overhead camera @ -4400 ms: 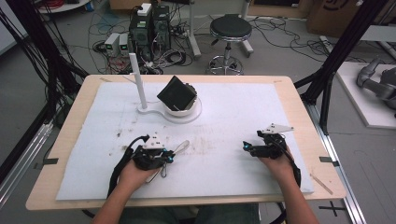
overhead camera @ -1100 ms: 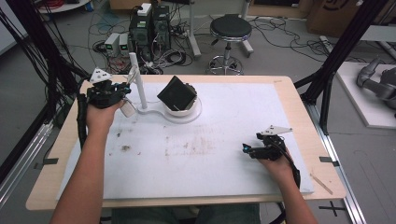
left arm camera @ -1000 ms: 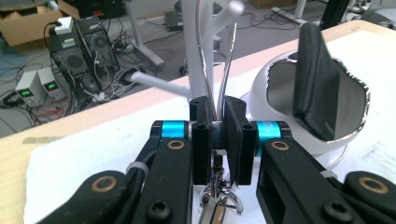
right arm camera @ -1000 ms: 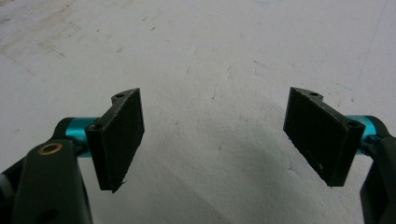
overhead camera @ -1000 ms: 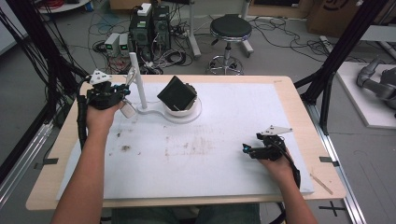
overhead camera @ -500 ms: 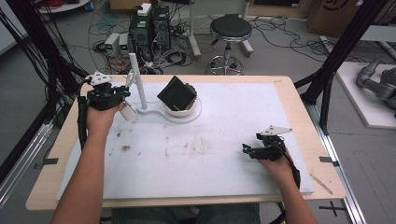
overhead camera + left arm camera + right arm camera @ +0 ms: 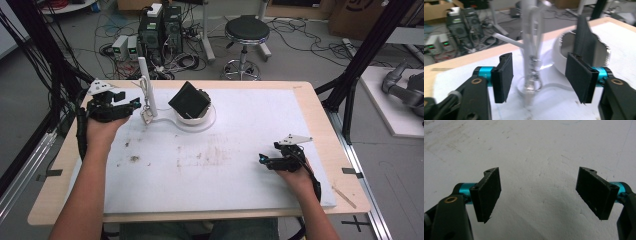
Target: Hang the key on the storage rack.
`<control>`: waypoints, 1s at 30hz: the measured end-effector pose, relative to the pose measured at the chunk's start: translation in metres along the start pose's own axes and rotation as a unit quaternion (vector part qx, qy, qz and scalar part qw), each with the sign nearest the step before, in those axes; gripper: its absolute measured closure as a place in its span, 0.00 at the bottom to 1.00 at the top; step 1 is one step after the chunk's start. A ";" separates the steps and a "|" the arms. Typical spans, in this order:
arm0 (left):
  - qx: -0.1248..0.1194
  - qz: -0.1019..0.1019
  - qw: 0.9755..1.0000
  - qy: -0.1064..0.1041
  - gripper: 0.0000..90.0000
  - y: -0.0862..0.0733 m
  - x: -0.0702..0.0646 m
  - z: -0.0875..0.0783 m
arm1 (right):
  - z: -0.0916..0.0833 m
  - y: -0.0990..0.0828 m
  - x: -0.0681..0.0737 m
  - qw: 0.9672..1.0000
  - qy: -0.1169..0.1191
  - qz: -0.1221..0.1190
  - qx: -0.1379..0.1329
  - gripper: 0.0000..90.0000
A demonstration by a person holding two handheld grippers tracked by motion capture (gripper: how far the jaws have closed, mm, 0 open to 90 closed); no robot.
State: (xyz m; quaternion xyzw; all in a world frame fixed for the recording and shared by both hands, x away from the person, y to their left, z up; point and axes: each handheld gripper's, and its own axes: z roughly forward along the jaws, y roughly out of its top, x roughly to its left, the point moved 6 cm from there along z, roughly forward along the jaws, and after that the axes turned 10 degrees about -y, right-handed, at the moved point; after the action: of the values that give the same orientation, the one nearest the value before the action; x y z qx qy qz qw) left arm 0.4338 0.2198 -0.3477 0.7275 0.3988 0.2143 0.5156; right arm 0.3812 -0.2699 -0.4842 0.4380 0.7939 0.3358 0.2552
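A white upright post (image 7: 147,85) rises from a white stand at the far left of the mat. A pale strap with a metal ring (image 7: 532,75) hangs down the post, ending in a small white tag (image 7: 146,116). My left gripper (image 7: 134,103) points at the post from the left. Its jaws have just been opening, and the strap and ring hang between them, touching neither pad (image 7: 503,75). The left gripper (image 7: 540,75) is open. Low over the mat at the front right, my right gripper (image 7: 262,159) (image 7: 541,192) stands open with nothing in it.
A black square device (image 7: 188,99) sits tilted on the stand's round white base (image 7: 197,121), just right of the post. A smudged white mat (image 7: 225,165) covers the wooden table (image 7: 60,200). Computers, cables and a stool stand on the floor beyond the far edge.
The left hand went from the table's front to the post at the far left. In the last second its jaws spread apart off the strap. The right hand stayed put.
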 end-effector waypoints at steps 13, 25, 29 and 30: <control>0.017 0.019 0.997 -0.075 0.33 -0.021 -0.030 0.002 | -0.002 0.001 0.001 1.000 0.000 0.001 -0.005 0.23; 0.030 0.022 0.992 -0.121 0.29 -0.061 -0.056 0.010 | -0.001 0.001 0.001 1.000 0.002 0.001 -0.003 0.23; 0.033 0.022 0.991 -0.130 0.29 -0.072 -0.062 0.012 | -0.001 0.001 0.001 1.000 0.002 0.002 -0.003 0.23; 0.035 0.023 0.990 -0.133 0.28 -0.075 -0.063 0.013 | -0.001 0.001 0.001 1.000 0.003 0.001 -0.003 0.23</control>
State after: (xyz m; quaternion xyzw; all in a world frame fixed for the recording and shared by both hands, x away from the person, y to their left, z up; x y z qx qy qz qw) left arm 0.3786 0.1734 -0.4155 0.7764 0.3168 0.1131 0.5330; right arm 0.3805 -0.2694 -0.4829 0.4370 0.7933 0.3395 0.2538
